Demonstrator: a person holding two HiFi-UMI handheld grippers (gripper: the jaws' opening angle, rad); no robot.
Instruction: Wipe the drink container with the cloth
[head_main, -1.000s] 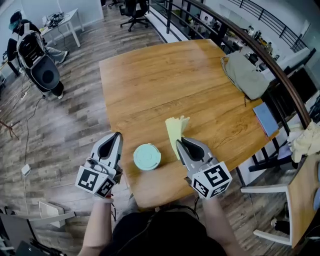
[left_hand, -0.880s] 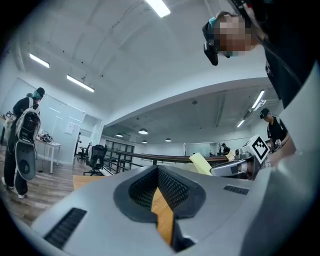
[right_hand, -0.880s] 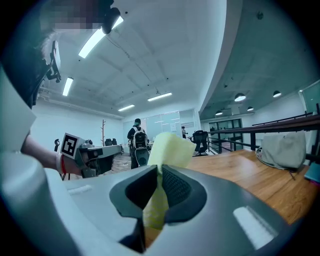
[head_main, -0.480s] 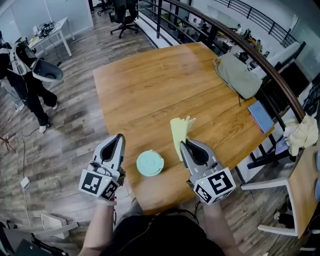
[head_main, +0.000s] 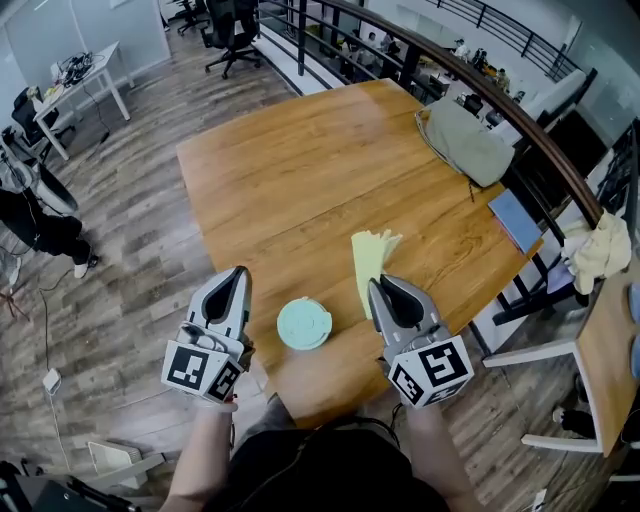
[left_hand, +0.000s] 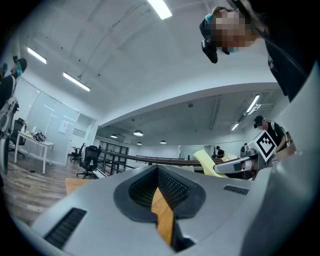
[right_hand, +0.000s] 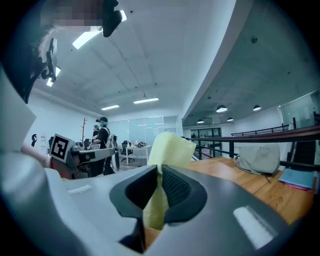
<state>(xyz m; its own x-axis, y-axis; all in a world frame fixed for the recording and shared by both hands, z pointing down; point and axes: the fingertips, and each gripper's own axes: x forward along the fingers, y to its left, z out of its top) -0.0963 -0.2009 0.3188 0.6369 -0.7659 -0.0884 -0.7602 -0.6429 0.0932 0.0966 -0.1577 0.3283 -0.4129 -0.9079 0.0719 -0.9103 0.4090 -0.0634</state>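
The left gripper (head_main: 238, 274) hovers at the table's near left edge, its jaws pressed together with nothing between them. Just to its right the drink container (head_main: 304, 324), a cup with a mint lid, stands upright on the table (head_main: 290, 170) close to the near edge, and neither tool touches it. Right of it, the right gripper (head_main: 379, 286) pinches the near end of the yellow cloth (head_main: 372, 258). The cloth's free end sticks out ahead of the jaws, clear of the container. To wipe well, the left jaws should probably open and steady the container's side first, since a light cup this near the edge could slide or tip. Then sweep the cloth's free end gently over lid and wall.
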